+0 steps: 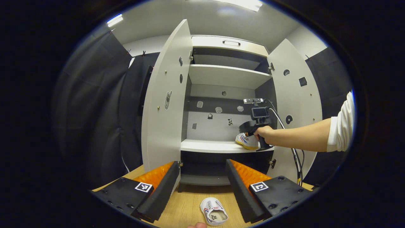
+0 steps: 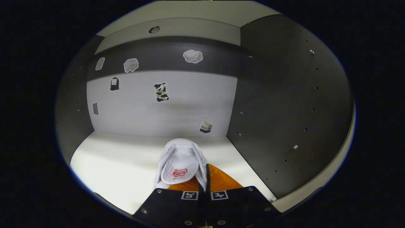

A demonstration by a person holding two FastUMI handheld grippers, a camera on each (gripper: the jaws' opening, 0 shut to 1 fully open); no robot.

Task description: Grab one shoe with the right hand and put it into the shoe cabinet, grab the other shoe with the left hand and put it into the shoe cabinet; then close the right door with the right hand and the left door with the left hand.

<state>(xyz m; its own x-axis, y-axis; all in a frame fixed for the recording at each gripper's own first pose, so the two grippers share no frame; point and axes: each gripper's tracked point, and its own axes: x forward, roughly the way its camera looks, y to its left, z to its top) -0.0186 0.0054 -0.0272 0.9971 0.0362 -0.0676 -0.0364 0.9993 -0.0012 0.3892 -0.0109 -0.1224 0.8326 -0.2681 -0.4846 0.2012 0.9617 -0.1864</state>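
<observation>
The white shoe cabinet [image 1: 226,76] stands with both doors open. In the left gripper view a white shoe [image 1: 213,211] with red and blue stripes lies on the wooden floor [image 1: 185,205], just below and between the fingers of my left gripper [image 1: 201,162], which is open and holds nothing. Farther in, a hand holds my right gripper [image 1: 246,134] over the right end of the middle shelf [image 1: 208,146], with the other shoe [image 1: 247,142] resting there. In the right gripper view my right gripper [image 2: 205,182] is shut on that shoe's [image 2: 179,163] side wall, above the shelf [image 2: 120,161].
The left door [image 1: 164,104] swings out toward me, its lower corner close to my left finger. The right door [image 1: 295,104] stands open behind a bare forearm [image 1: 300,137] and a cable. The cabinet's dark right wall [image 2: 284,110] is close beside the held shoe. Black cloth walls flank the cabinet.
</observation>
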